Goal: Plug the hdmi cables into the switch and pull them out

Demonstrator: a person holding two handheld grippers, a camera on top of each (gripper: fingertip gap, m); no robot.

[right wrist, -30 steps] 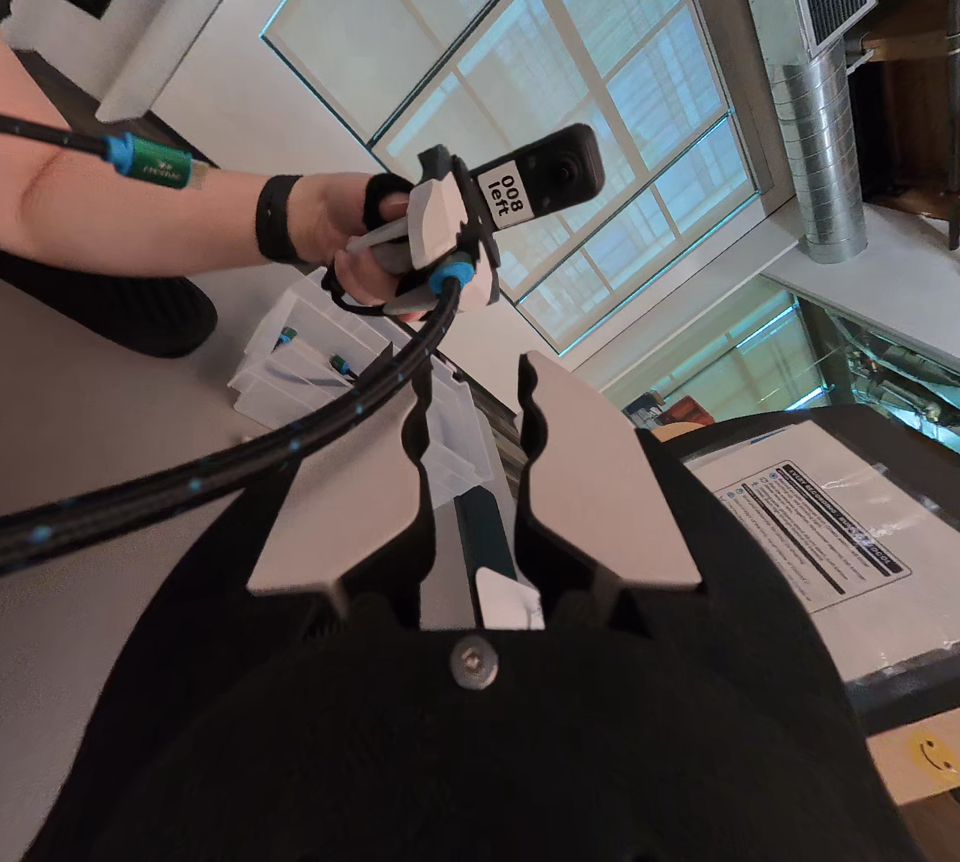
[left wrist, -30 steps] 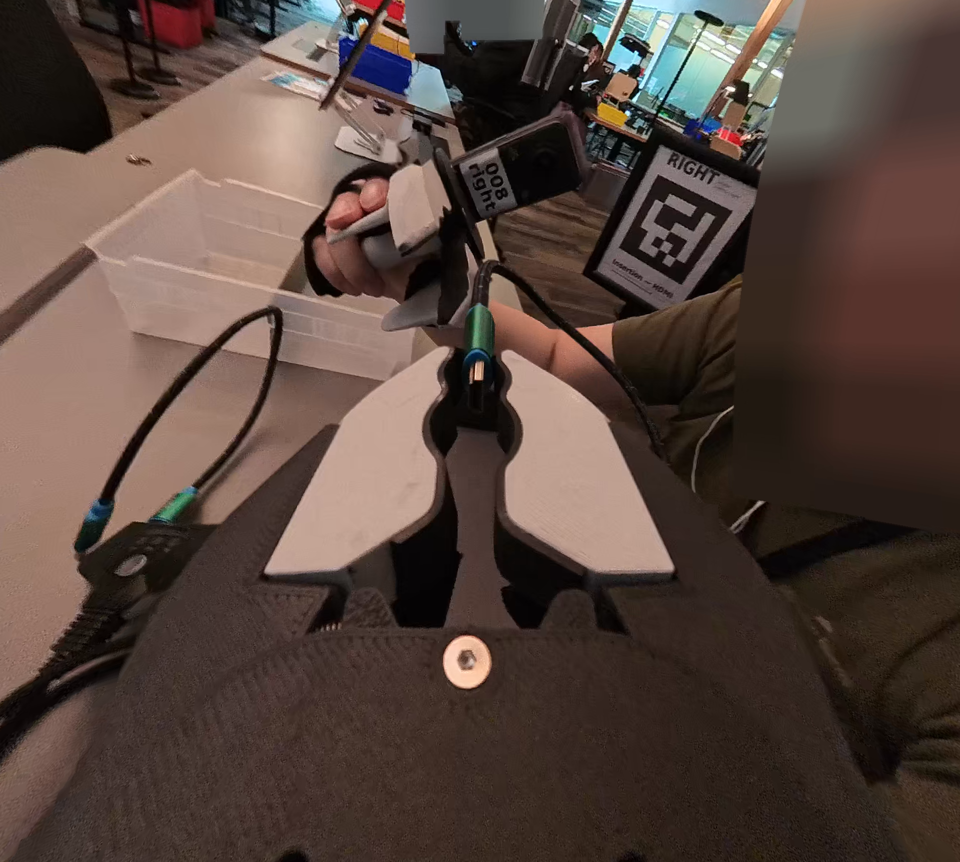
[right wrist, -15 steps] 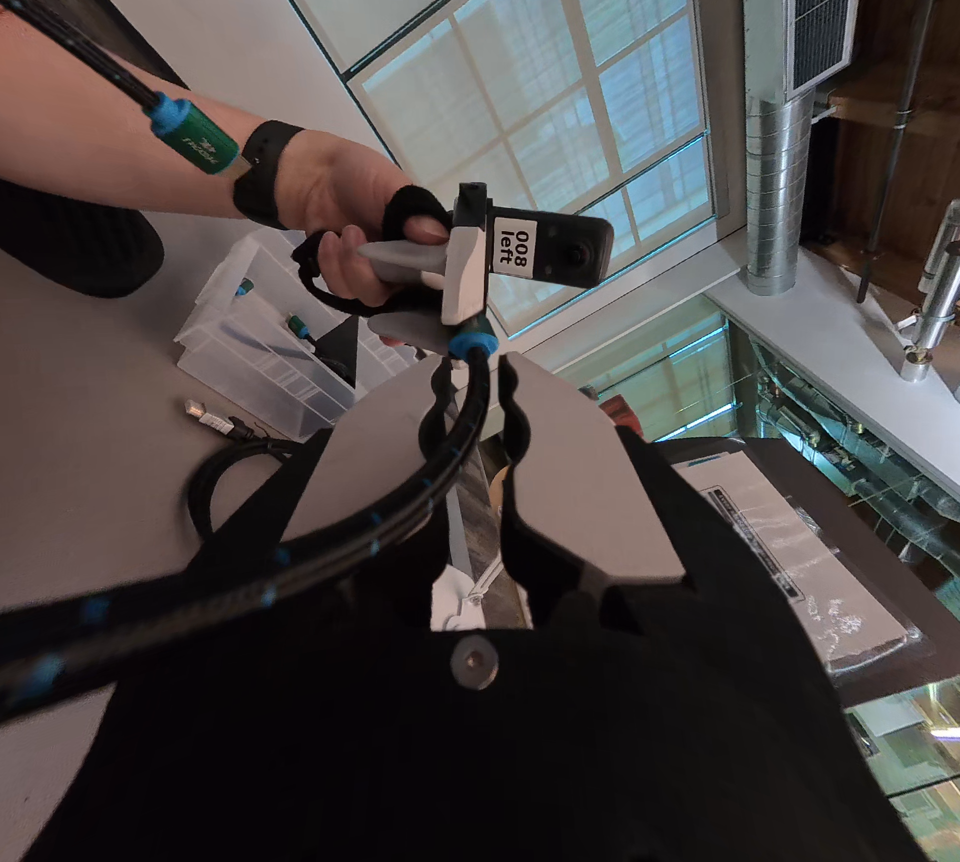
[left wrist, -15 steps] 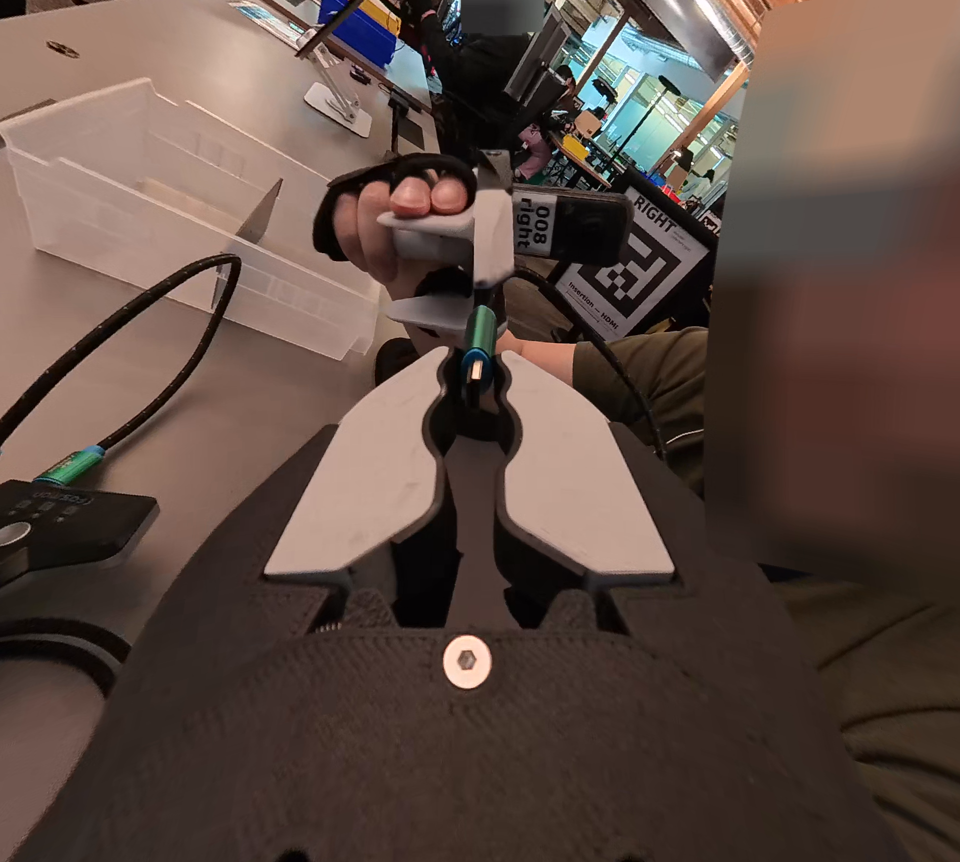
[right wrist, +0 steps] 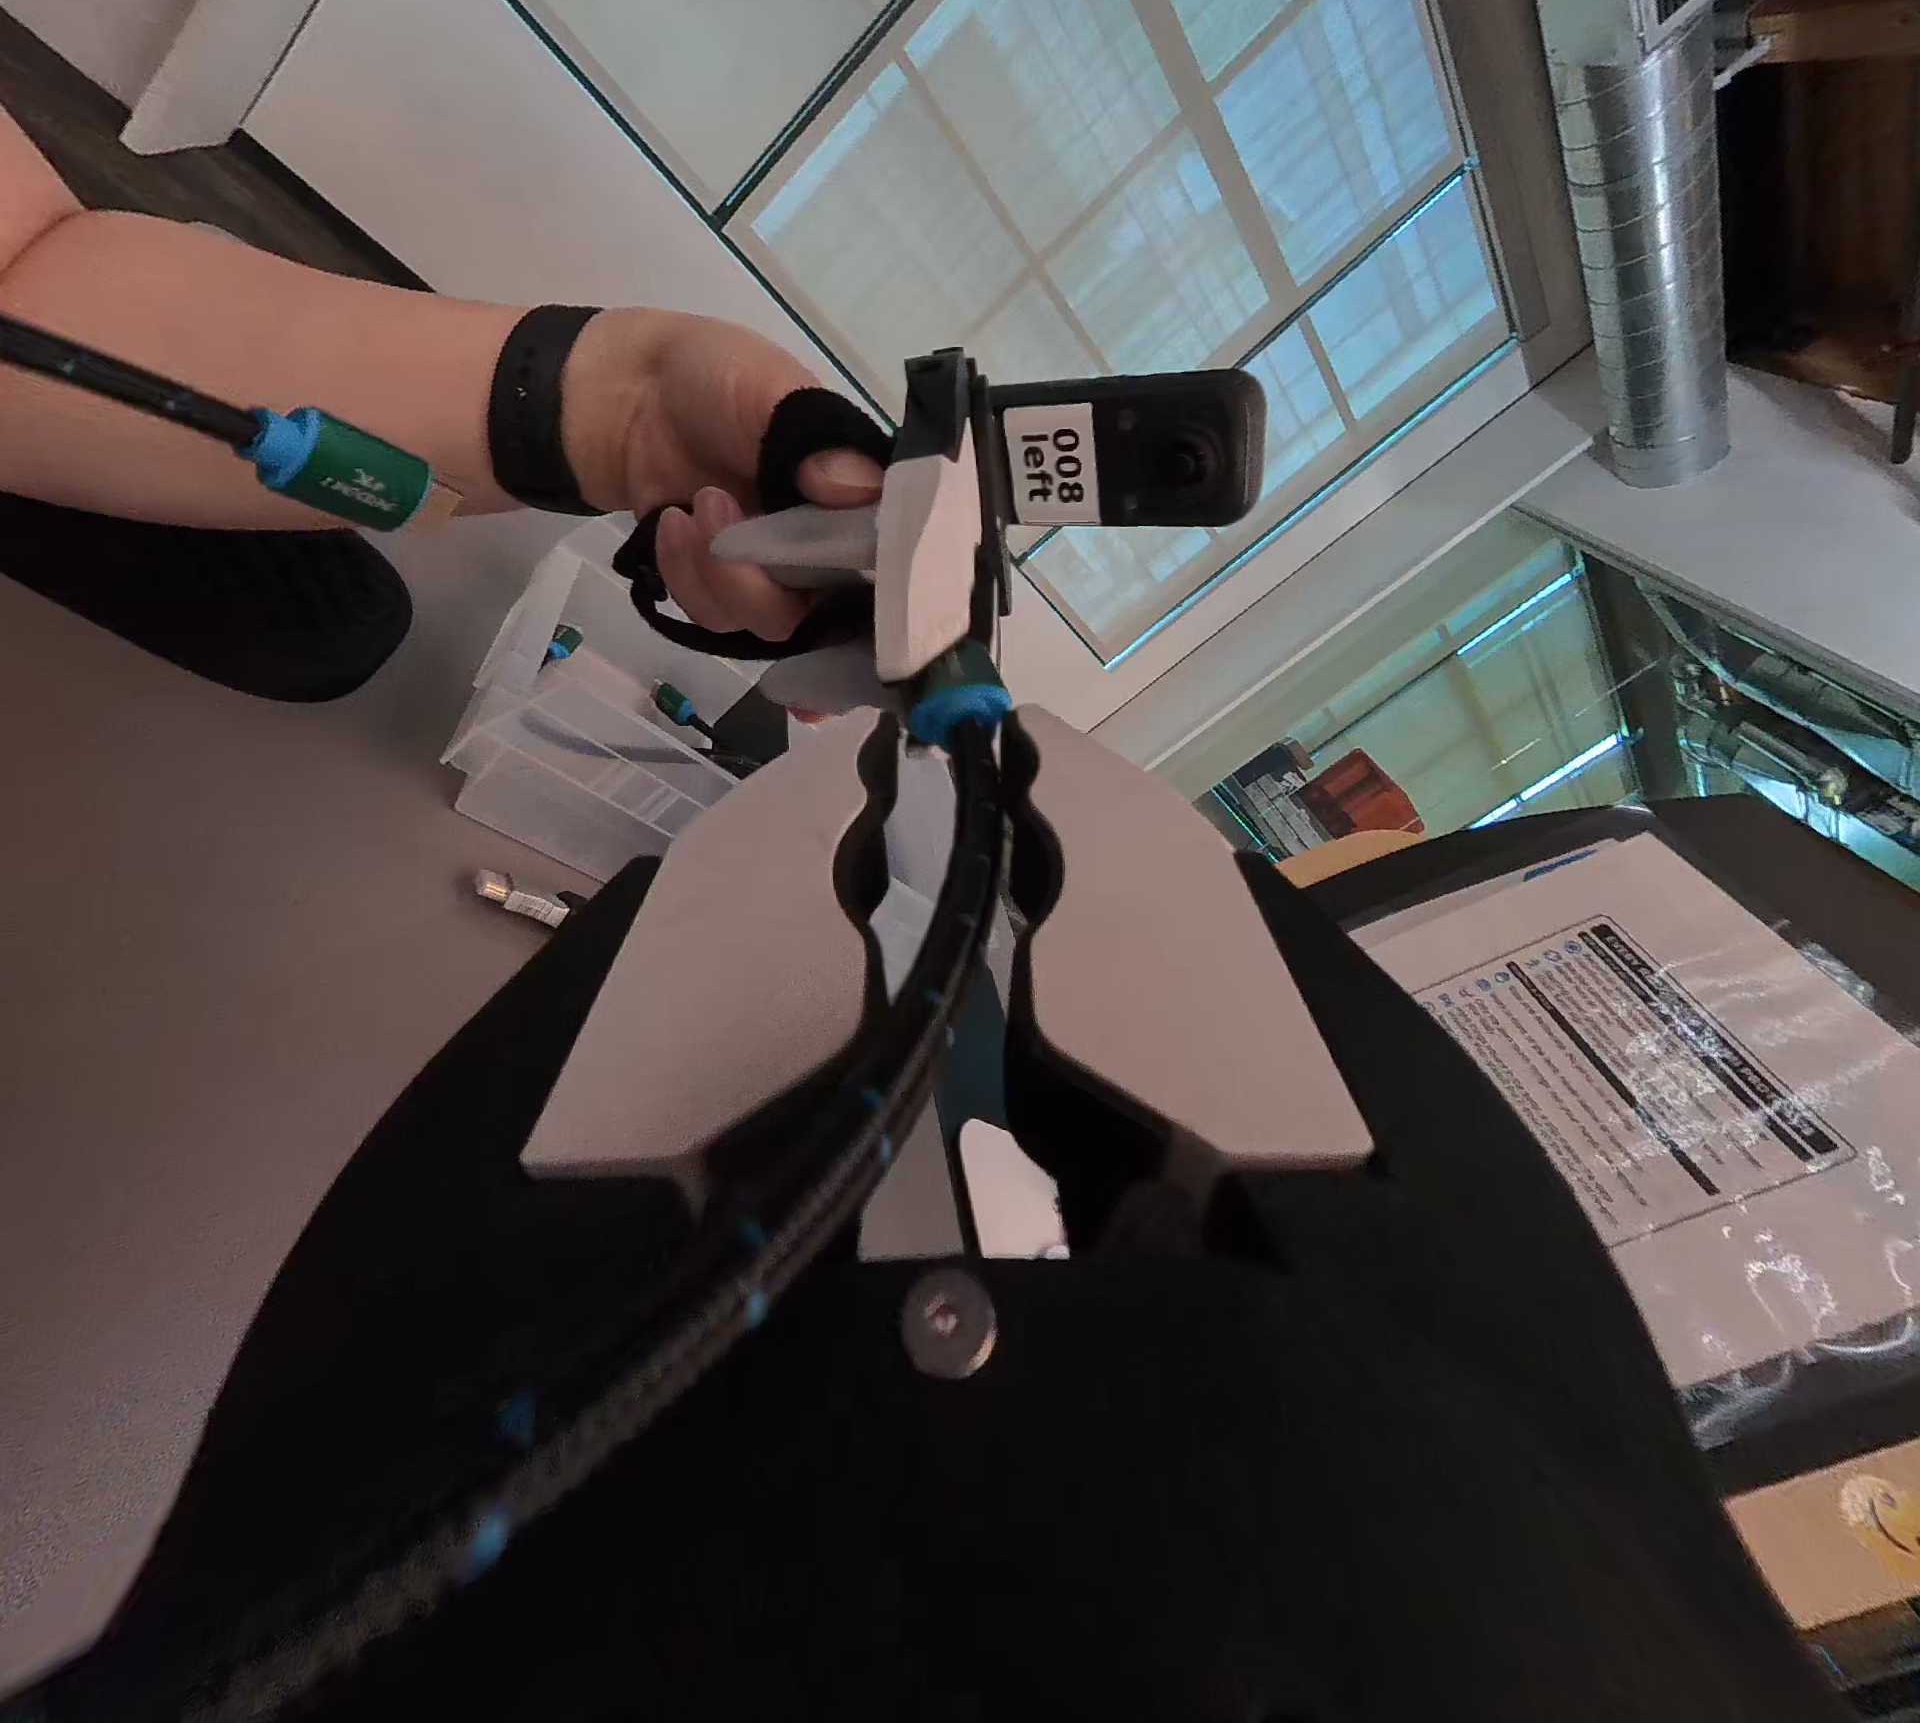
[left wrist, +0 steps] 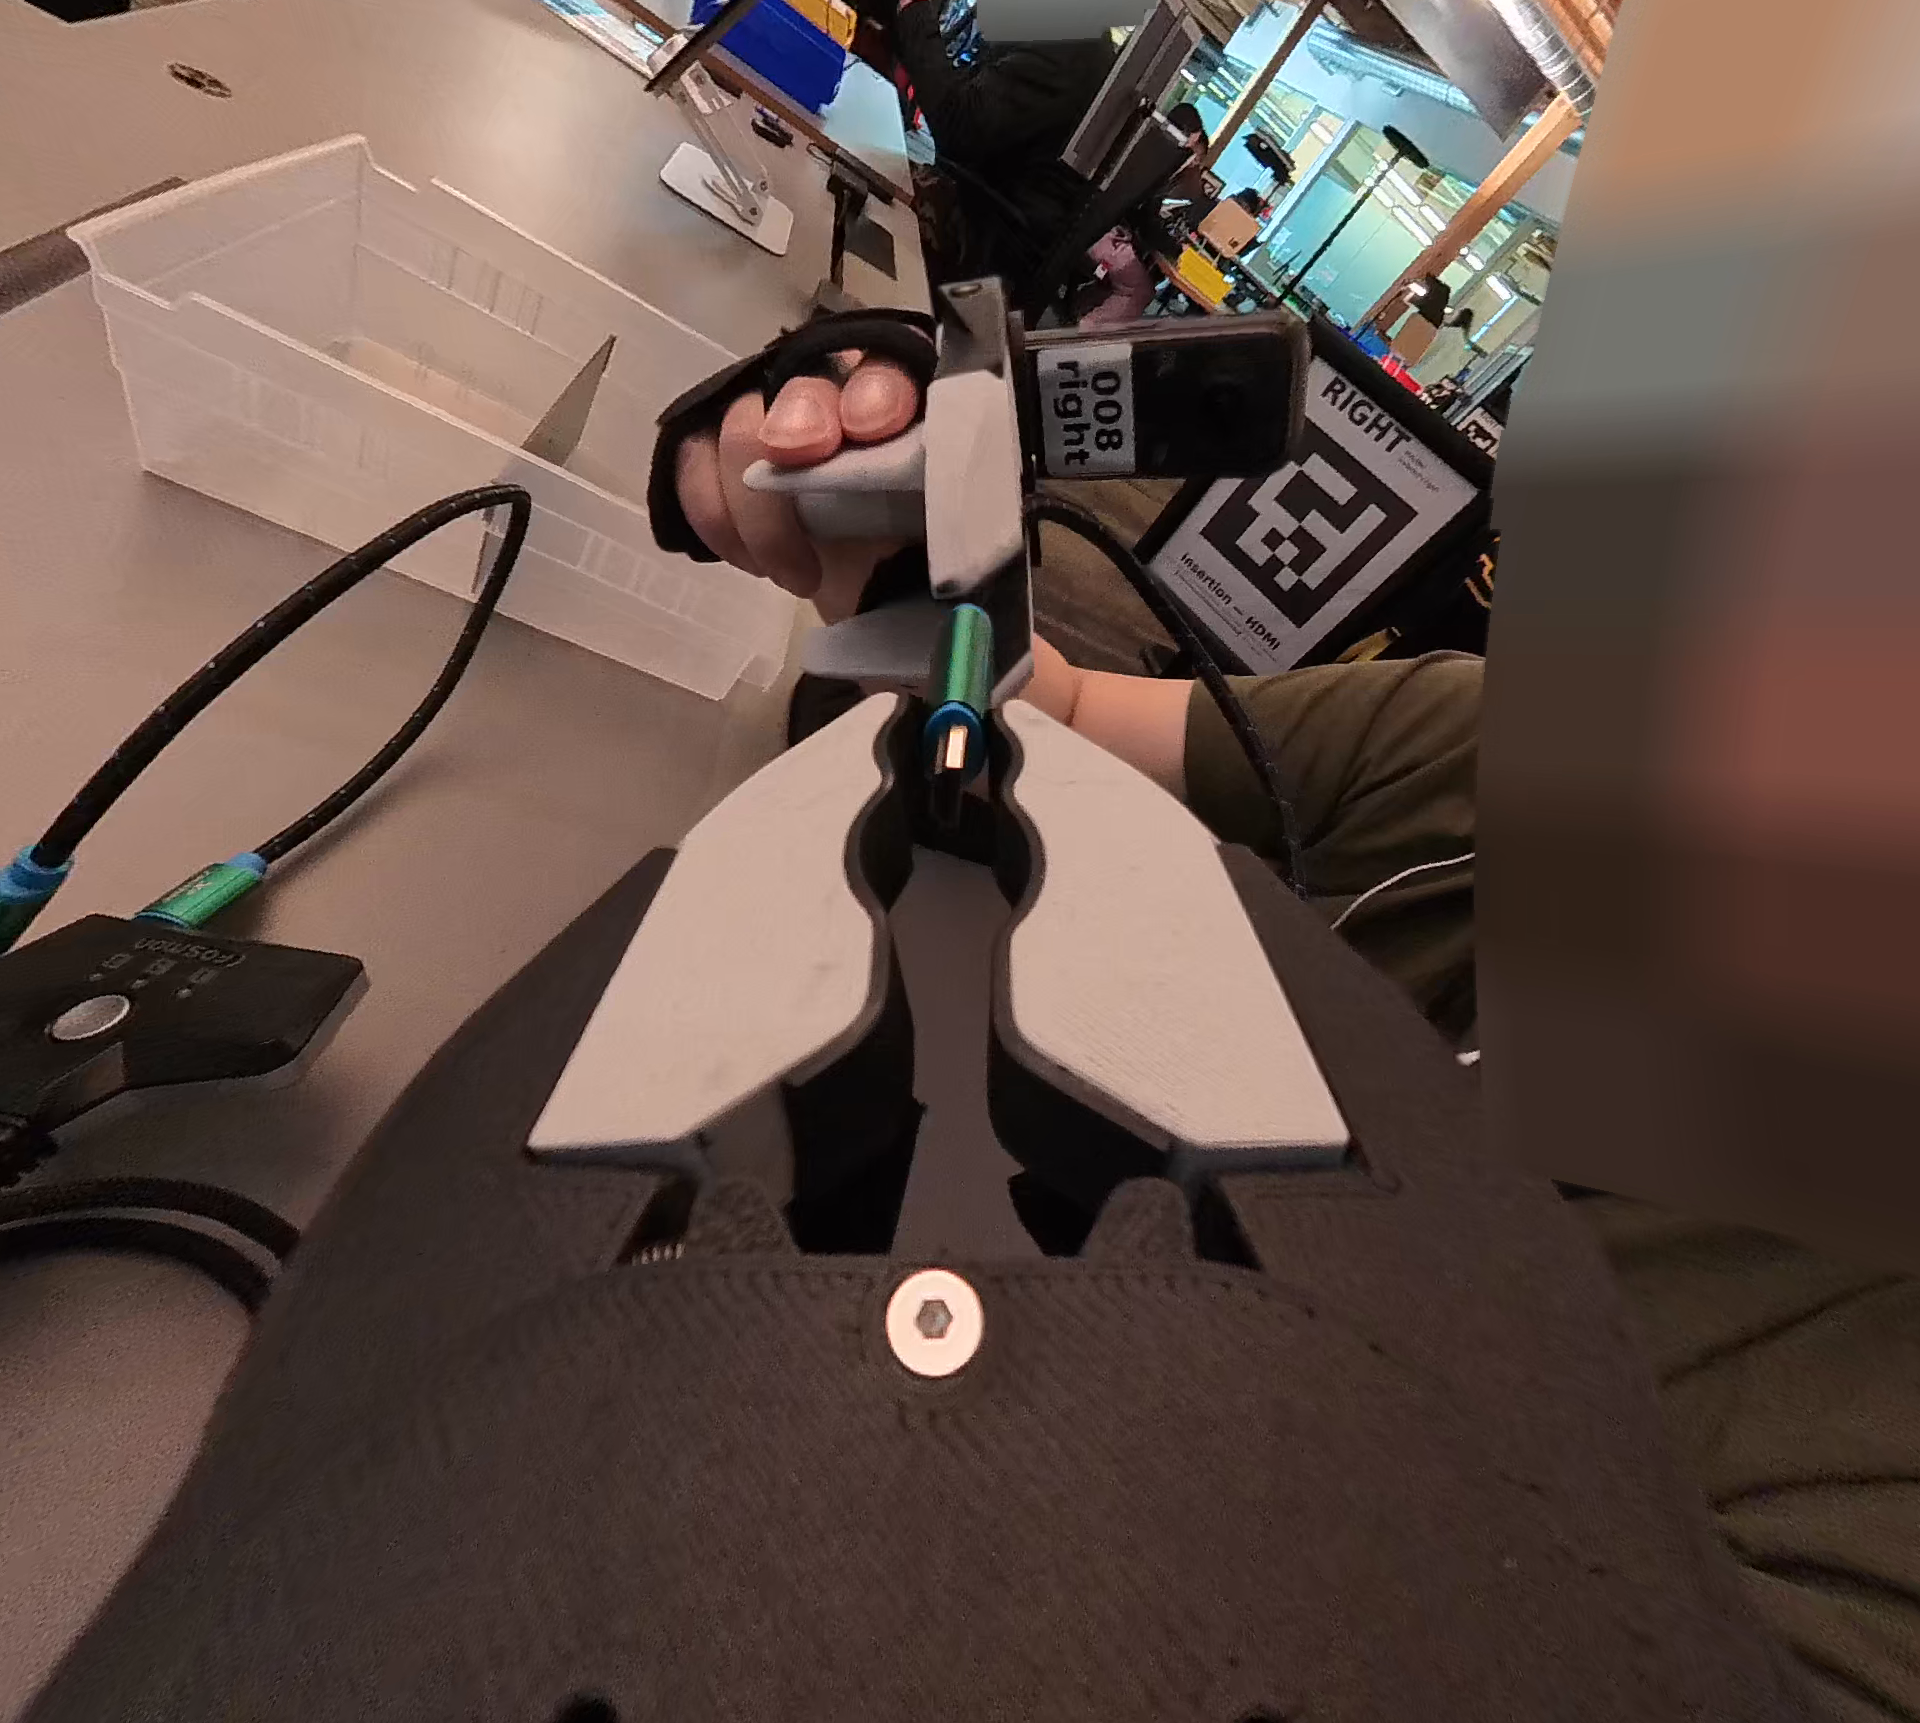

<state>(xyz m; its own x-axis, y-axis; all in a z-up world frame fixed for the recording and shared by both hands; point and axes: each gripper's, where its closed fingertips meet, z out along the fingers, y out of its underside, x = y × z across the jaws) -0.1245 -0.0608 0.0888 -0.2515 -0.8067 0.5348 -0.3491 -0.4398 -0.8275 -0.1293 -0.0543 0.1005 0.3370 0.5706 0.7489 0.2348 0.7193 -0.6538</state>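
Fingers of the left gripper (left wrist: 943, 738) stood narrow, pinched on the near end of a green HDMI plug (left wrist: 961, 655) whose blue ring and metal tip faced the camera. The plug was held up in the air above the grey table (left wrist: 312, 738), well apart from the black switch (left wrist: 177, 998), which lay on the table at the lower left of the left wrist view. Two more plugs (left wrist: 203, 892) sat in the switch's far edge, their black leads arching up beside a clear plastic bin (left wrist: 343, 291).

The right gripper (right wrist: 956, 728) faced the left one tip to tip. Its fingers were drawn close together around the braided black cable (right wrist: 810, 1154), just behind the held plug's blue collar; whether they squeezed the cable or only flanked it could not be told. That cable ran back over the right gripper's body toward the lower left. A loose plug (right wrist: 343, 478), green with a blue collar, hung in the air in front of the person's forearm (right wrist: 260, 323). A small white connector (right wrist: 520, 896) lay on the table
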